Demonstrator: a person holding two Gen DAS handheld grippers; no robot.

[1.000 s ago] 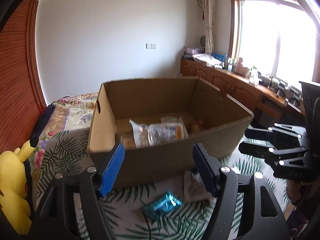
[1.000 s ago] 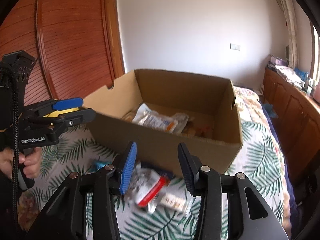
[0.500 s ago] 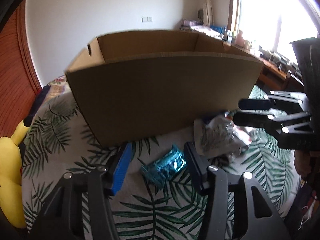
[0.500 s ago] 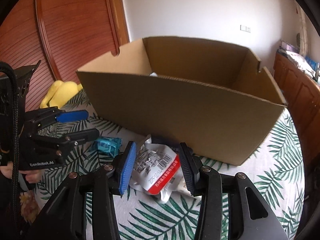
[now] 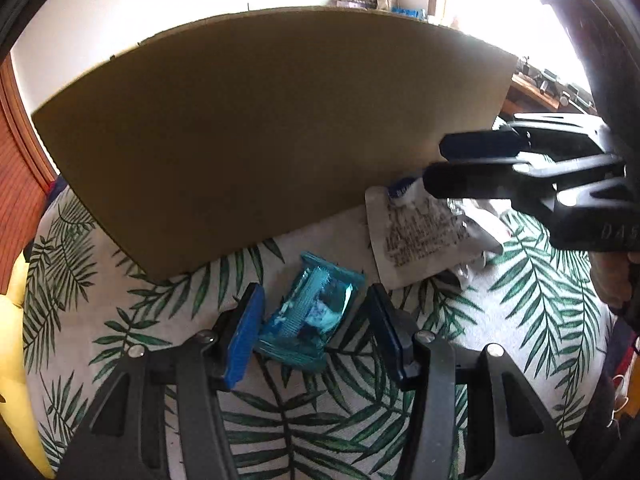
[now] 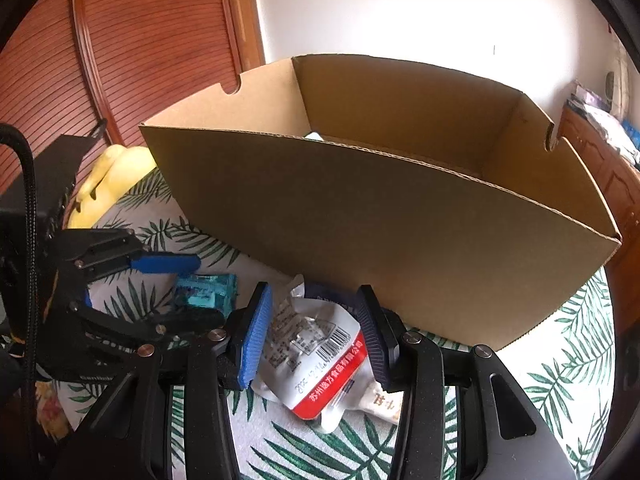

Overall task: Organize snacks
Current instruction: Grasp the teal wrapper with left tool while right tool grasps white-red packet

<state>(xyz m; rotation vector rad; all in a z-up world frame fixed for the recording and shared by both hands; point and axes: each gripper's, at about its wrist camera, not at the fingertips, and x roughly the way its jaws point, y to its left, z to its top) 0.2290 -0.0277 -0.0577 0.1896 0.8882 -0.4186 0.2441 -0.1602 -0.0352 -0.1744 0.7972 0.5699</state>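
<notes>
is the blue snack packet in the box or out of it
Out. The blue snack packet lies on the leaf-print cover in front of the cardboard box, between the left gripper fingers.

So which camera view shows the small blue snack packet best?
The left wrist view. The blue snack packet lies whole between the left gripper fingers, on the leaf-print cover. In the right wrist view the packet is small, off to the side, partly hidden by that gripper.

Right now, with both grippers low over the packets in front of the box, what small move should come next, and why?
Probably close the left gripper on the blue packet: it lies between the pads, which do not seem to press it yet. The right gripper likewise straddles the silver and red pouch beside the cardboard box.
</notes>
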